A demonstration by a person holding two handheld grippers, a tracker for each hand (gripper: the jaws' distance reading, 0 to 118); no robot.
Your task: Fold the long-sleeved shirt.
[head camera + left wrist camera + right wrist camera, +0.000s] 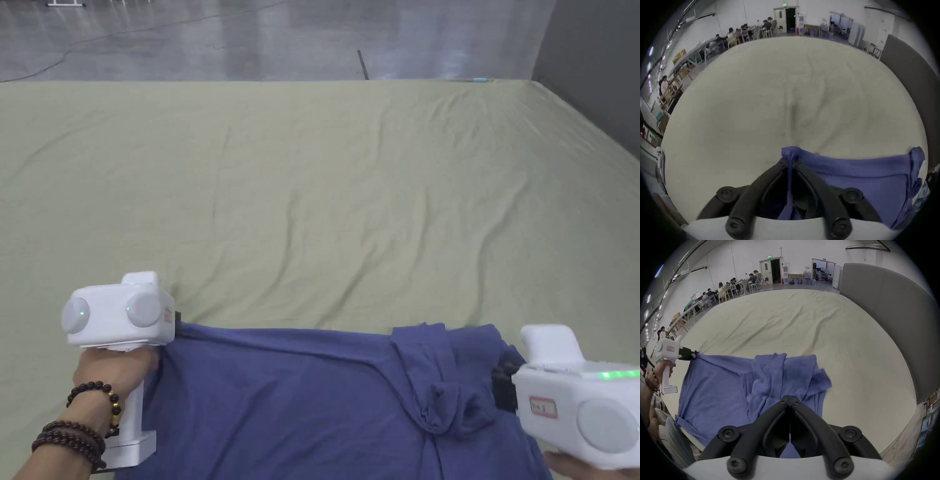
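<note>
1. One blue long-sleeved shirt lies on the near edge of the olive sheet, stretched between the two grippers.
2. The left gripper has its jaws clamped on the left corner of the shirt; the cloth passes between them.
3. The right gripper has its jaws pressed together on the bunched right side of the shirt.
4. I count two grippers, one shirt, and one hand with bead bracelets.
</note>
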